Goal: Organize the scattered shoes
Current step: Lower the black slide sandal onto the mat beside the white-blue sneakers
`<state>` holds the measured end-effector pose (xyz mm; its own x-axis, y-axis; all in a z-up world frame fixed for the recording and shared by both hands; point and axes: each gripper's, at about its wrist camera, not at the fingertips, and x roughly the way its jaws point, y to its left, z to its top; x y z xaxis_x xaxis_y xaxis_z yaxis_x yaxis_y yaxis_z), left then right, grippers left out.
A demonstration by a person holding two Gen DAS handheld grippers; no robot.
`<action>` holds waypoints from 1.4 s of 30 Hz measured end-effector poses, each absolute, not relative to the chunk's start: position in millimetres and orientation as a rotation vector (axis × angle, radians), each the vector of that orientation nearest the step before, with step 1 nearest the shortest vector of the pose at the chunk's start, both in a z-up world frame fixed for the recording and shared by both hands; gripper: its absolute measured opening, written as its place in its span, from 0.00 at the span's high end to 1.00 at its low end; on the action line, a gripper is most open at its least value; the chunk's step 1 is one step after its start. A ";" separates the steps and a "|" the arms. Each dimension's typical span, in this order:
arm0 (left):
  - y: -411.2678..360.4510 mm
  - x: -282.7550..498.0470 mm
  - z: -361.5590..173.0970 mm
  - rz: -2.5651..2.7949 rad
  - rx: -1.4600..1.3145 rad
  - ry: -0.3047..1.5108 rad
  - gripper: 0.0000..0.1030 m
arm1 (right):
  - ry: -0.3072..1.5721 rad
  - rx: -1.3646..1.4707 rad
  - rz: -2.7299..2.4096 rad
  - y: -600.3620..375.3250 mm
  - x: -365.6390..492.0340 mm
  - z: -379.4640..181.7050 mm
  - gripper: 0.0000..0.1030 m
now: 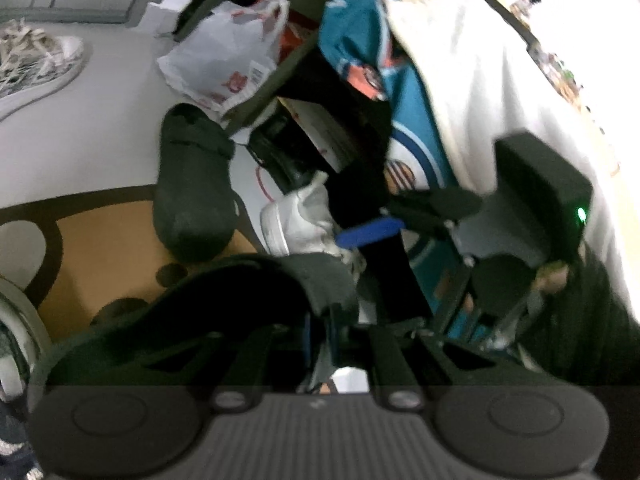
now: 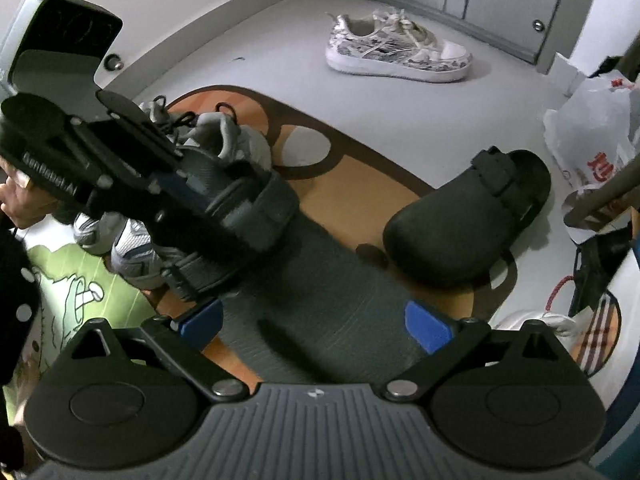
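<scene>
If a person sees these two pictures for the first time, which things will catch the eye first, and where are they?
First comes the dark clog held between both tools, its sole facing the right camera; the right tool grips its sides and the left tool holds the strap end. Its twin clog lies on the orange mat to the right. A patterned sneaker stands alone on the grey floor beyond.

Black claw [image 2: 316, 320], blue pads [image 2: 426, 330], silver screws.

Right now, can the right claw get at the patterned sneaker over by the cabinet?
Probably not yet: the right claw looks clamped on a dark clog, though bare floor leads to the patterned sneaker.
</scene>
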<state>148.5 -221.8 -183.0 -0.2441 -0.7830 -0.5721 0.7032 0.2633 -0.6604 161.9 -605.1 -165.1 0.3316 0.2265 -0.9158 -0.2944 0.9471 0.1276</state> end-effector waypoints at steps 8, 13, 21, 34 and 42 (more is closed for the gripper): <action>-221.6 134.1 -180.1 -1.428 0.000 1.143 0.92 | 1.324 -0.085 0.514 -582.9 165.8 -196.4 0.01; -235.5 128.5 -184.3 -1.413 -0.019 1.162 0.92 | 1.362 -0.018 0.495 -585.1 162.9 -211.4 0.01; -257.0 128.0 -194.5 -1.395 -0.084 1.186 0.93 | 1.354 0.019 0.419 -590.1 153.7 -216.2 0.01; -273.5 134.0 -206.6 -1.400 -0.125 1.201 0.94 | 1.369 0.076 0.359 -596.6 150.5 -222.7 0.01; -279.1 142.0 -215.3 -1.389 -0.151 1.195 0.93 | 1.348 0.138 0.289 -607.8 147.7 -224.2 0.01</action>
